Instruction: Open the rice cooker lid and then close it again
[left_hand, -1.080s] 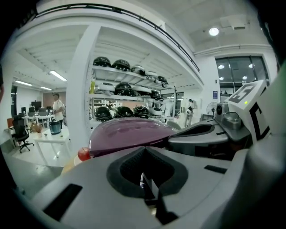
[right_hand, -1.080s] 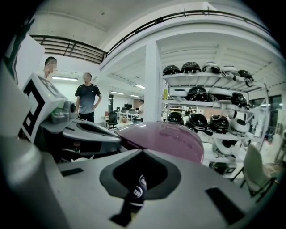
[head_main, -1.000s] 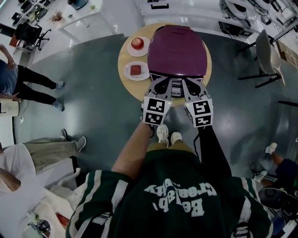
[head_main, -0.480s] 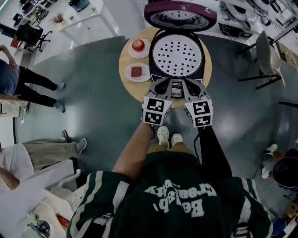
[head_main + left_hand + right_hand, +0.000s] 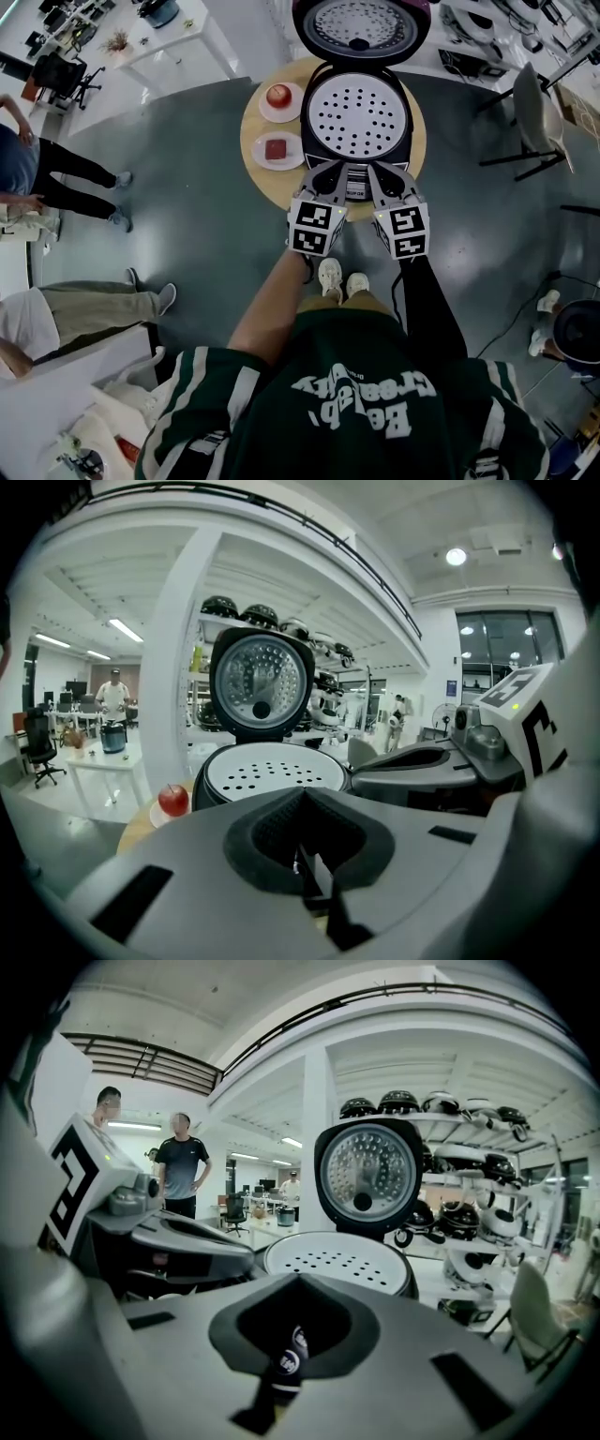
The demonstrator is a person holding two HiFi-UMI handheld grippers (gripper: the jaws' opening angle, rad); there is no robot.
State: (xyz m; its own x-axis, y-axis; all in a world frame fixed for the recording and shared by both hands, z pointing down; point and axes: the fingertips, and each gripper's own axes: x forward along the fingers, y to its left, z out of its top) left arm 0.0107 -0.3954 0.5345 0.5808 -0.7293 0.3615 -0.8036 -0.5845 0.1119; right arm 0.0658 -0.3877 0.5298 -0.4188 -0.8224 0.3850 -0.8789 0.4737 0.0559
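Note:
A dark purple rice cooker (image 5: 359, 117) stands on a round wooden table (image 5: 417, 150). Its lid (image 5: 361, 28) is up, hinged at the far side, with the silver inner face towards me. A white perforated plate (image 5: 272, 766) covers the pot opening. My left gripper (image 5: 335, 169) and right gripper (image 5: 376, 169) rest side by side at the cooker's front edge, both shut with nothing between the jaws. The left gripper view has the left gripper (image 5: 302, 797) low in front of the open lid (image 5: 260, 682). In the right gripper view, the right gripper (image 5: 298, 1283) is below the lid (image 5: 367, 1176).
Two small white plates lie left of the cooker, one with a red apple (image 5: 278, 92), one with a red block (image 5: 274, 147). A grey chair (image 5: 532, 108) stands to the right. People stand at the far left (image 5: 47, 159). White desks fill the background.
The lid has swung from shut to fully upright, uncovering the perforated plate. Both grippers have stayed at the cooker's front edge.

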